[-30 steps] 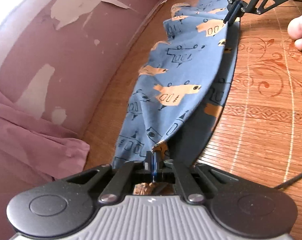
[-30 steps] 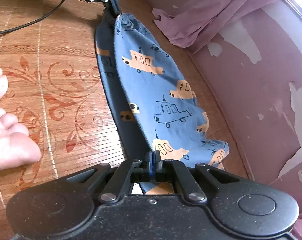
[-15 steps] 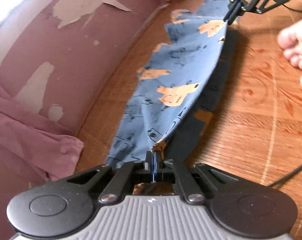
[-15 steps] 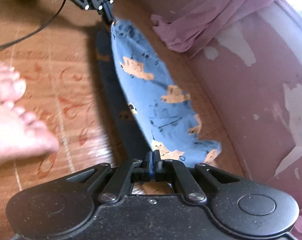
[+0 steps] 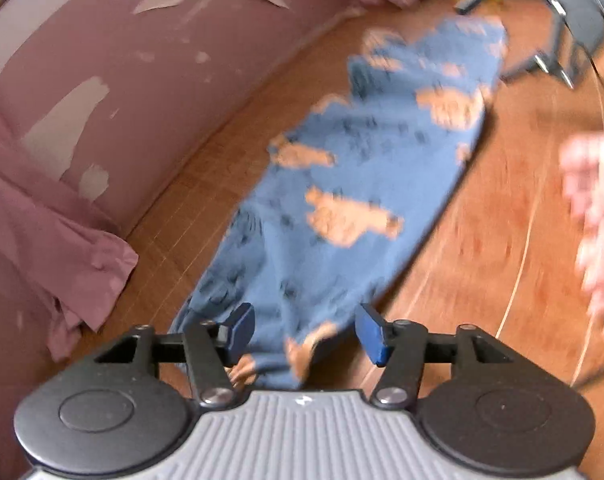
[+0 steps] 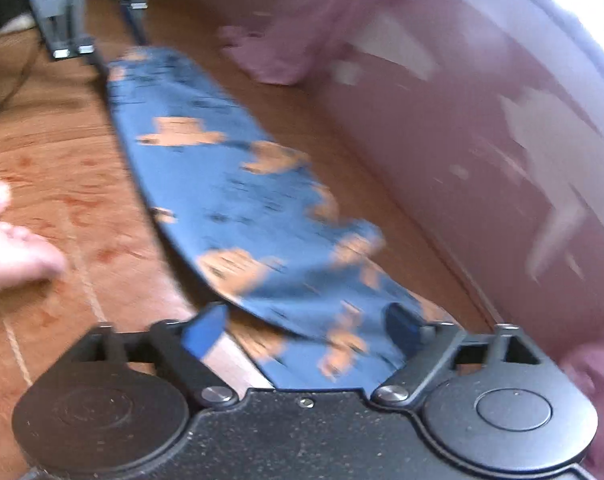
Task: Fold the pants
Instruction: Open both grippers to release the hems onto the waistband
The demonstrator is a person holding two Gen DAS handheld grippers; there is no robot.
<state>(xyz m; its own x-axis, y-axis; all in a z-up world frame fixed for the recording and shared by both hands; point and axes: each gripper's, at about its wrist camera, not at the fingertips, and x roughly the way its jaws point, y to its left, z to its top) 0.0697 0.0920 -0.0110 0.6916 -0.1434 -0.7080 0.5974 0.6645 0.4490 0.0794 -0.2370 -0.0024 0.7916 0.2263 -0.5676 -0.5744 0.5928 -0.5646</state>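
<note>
Where the left wrist view looks out: left gripper (image 5: 305,334), fingers apart, gripping nothing; blue pants (image 5: 366,184) lying lengthwise on the wooden floor (image 5: 482,248), near end between the fingers. Right wrist view: right gripper (image 6: 306,330), fingers likewise apart; pants (image 6: 237,192) beside the pink wall (image 6: 462,152).

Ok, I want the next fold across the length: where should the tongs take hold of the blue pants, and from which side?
Probably at the narrow end lying between the open left tongs, pinching both corners of that end. The pants lie flat as one long strip on the floor, so come in low along the strip from that end, then carry it toward the far end.
</note>
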